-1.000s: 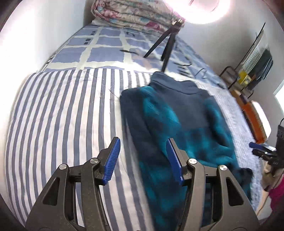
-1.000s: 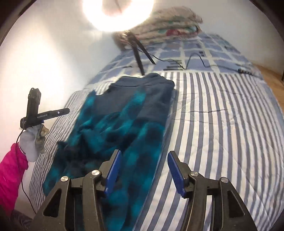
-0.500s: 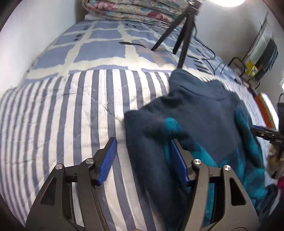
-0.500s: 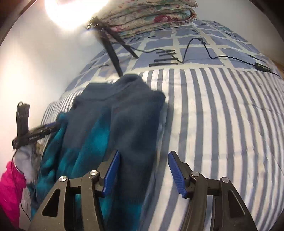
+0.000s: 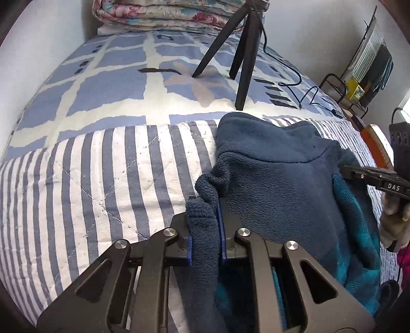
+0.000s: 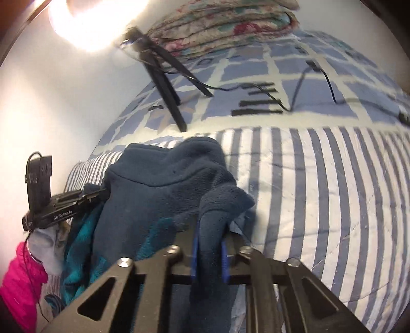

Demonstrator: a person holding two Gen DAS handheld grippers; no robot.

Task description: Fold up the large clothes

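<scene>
A dark navy and teal fleece sweater (image 5: 282, 184) lies on the striped bedspread (image 5: 102, 179), collar toward the far end. My left gripper (image 5: 205, 230) is shut on a bunched navy fold at the sweater's left shoulder edge. In the right wrist view the sweater (image 6: 159, 194) shows again, and my right gripper (image 6: 210, 246) is shut on a navy fold at its right shoulder edge. The striped bedspread (image 6: 320, 192) spreads to the right. Each gripper shows from the side in the other's view, the right gripper (image 5: 371, 179) and the left gripper (image 6: 64, 207).
A black tripod (image 5: 243, 51) stands on the blue checked quilt (image 5: 115, 84) behind the sweater, with a cable (image 5: 294, 84) trailing right. Folded floral blankets (image 5: 166, 12) sit at the headboard. A wire rack (image 5: 358, 84) stands at the right. A bright lamp (image 6: 92, 23) glares.
Both grippers moved forward to the sweater's shoulders and closed on the fleece; they were open a second ago. The shoulder edges are now bunched between the fingers.
</scene>
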